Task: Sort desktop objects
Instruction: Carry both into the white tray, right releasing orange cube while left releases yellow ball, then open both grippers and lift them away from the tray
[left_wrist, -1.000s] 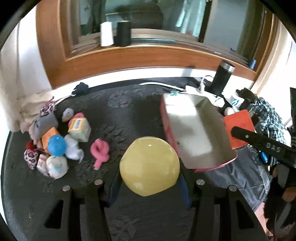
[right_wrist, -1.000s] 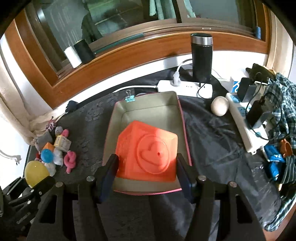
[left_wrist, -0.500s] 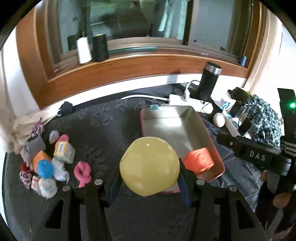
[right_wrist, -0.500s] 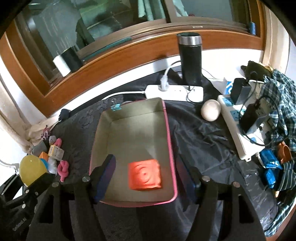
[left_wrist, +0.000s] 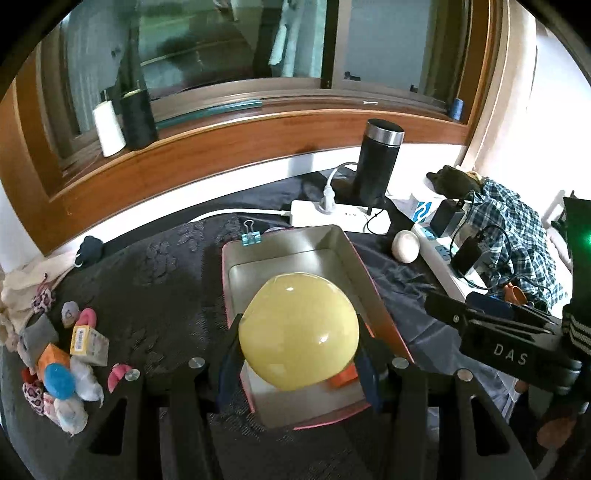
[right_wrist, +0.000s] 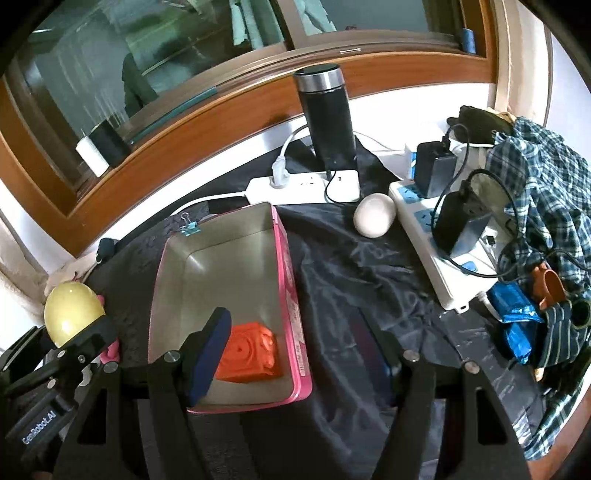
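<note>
A large yellow egg-shaped toy (left_wrist: 299, 332) sits between the blue pads of my left gripper (left_wrist: 299, 369), which is shut on it and holds it above the near end of the pink-walled tin box (left_wrist: 236, 258). Under the egg a corner of the orange block (left_wrist: 345, 376) shows. In the right wrist view the orange block (right_wrist: 251, 352) lies on the floor of the tin box (right_wrist: 284, 243) at its near end. My right gripper (right_wrist: 295, 350) stands open over the tin's right wall, with nothing held. The yellow egg (right_wrist: 72, 317) shows at that view's left edge.
A heap of small toys (left_wrist: 62, 354) lies on the dark cloth at the left. A white egg (right_wrist: 373, 219), a black flask (right_wrist: 328, 122), power strips (right_wrist: 432, 254) with chargers and cables, and a checked shirt (right_wrist: 546, 192) crowd the right. A blue binder clip (left_wrist: 251, 236) lies behind the tin.
The right gripper let go of the orange block, which now lies in the tin, and drew off to the right. The left gripper carried the yellow egg from the toy heap to above the tin.
</note>
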